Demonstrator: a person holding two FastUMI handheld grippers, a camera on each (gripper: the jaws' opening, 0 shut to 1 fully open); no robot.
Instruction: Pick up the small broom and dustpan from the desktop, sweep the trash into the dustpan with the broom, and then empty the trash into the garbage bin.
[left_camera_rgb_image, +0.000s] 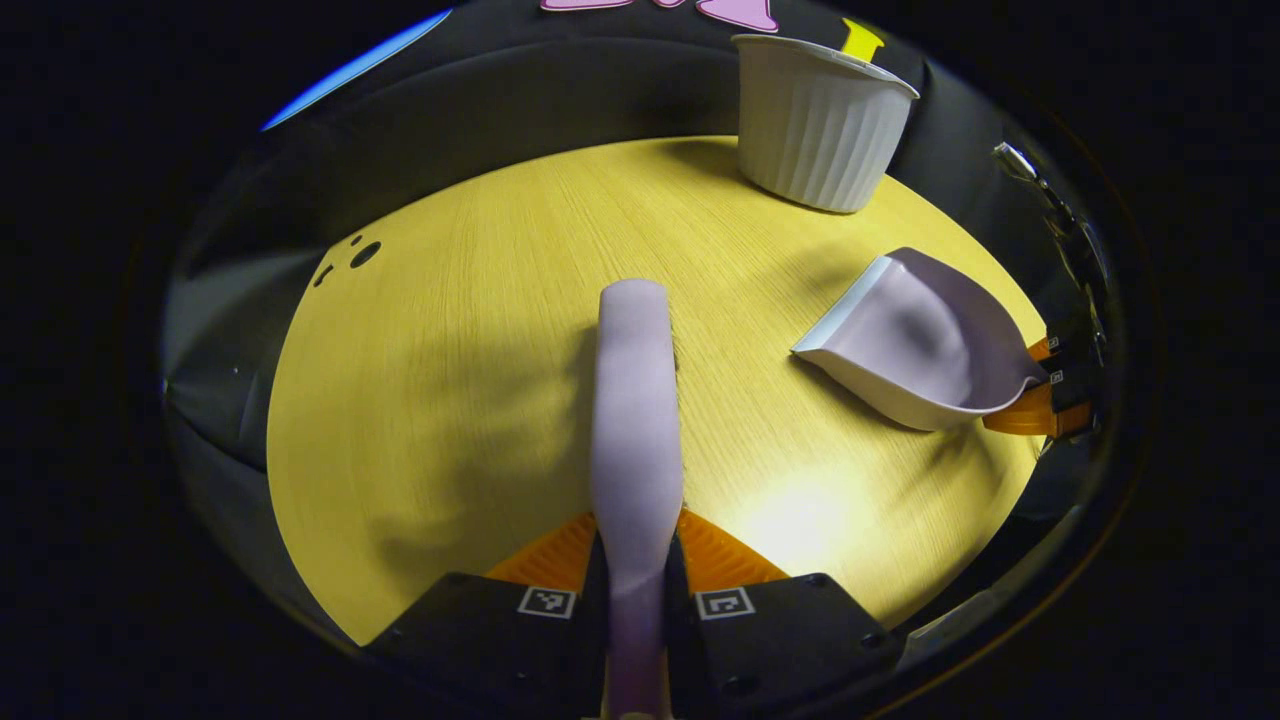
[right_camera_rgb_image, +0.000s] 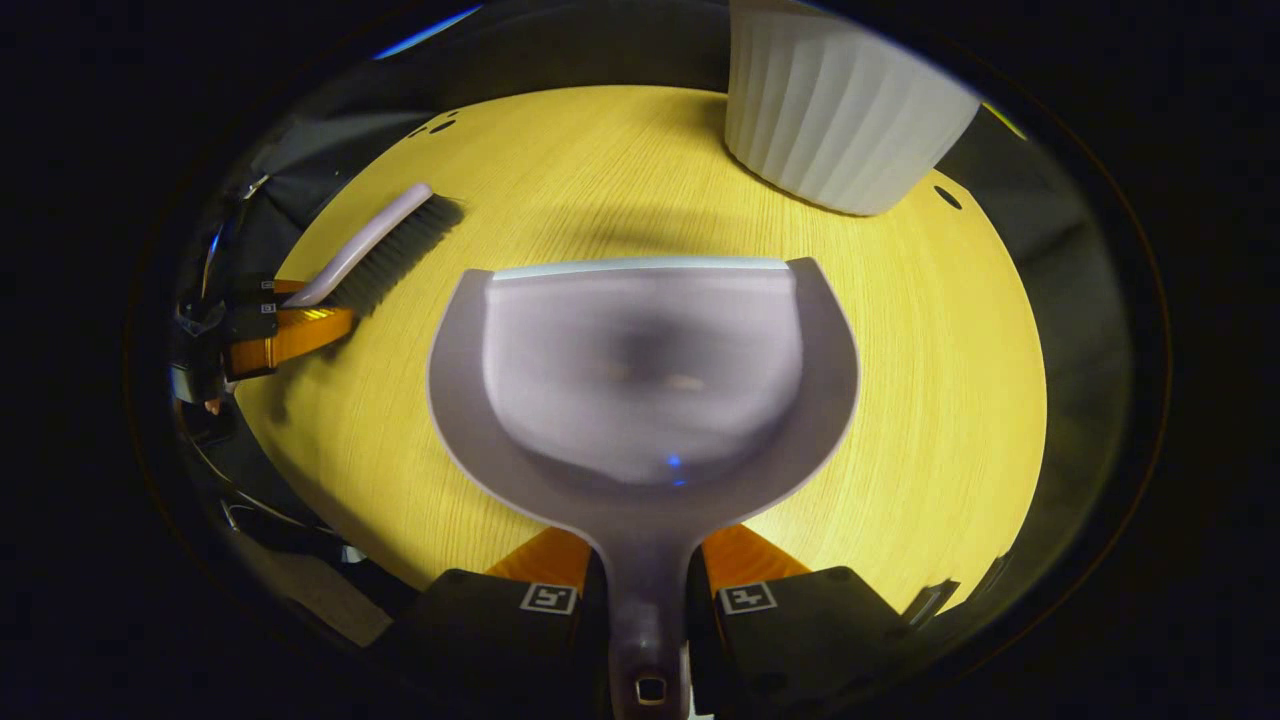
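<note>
Two handheld grippers are working over a round yellow wooden desktop (left_camera_rgb_image: 480, 330), each clamping one cleaning tool. In the left gripper view, the left gripper (left_camera_rgb_image: 636, 560) is squeezing the pale lilac handle of the small broom (left_camera_rgb_image: 634, 400) between both fingers, the handle running straight out ahead over the wood. In the right gripper view that same broom is showing its dark bristles (right_camera_rgb_image: 400, 250) pointing down at the desktop near its left edge; whether they are touching the wood cannot be told. The right gripper (right_camera_rgb_image: 648, 580) is closing both fingers on the stem of the lilac dustpan (right_camera_rgb_image: 640, 370), which is spreading wide in front of it with its straight front lip facing away toward the far side of the desktop. Whether the pan is resting on the wood or hovering just above it cannot be told. Inside the pan, a small pale speck is lying near the middle, too blurred to identify. Standing on the far edge of the desktop is a white ribbed garbage bin (left_camera_rgb_image: 818, 120), upright and well apart from both tools.
</note>
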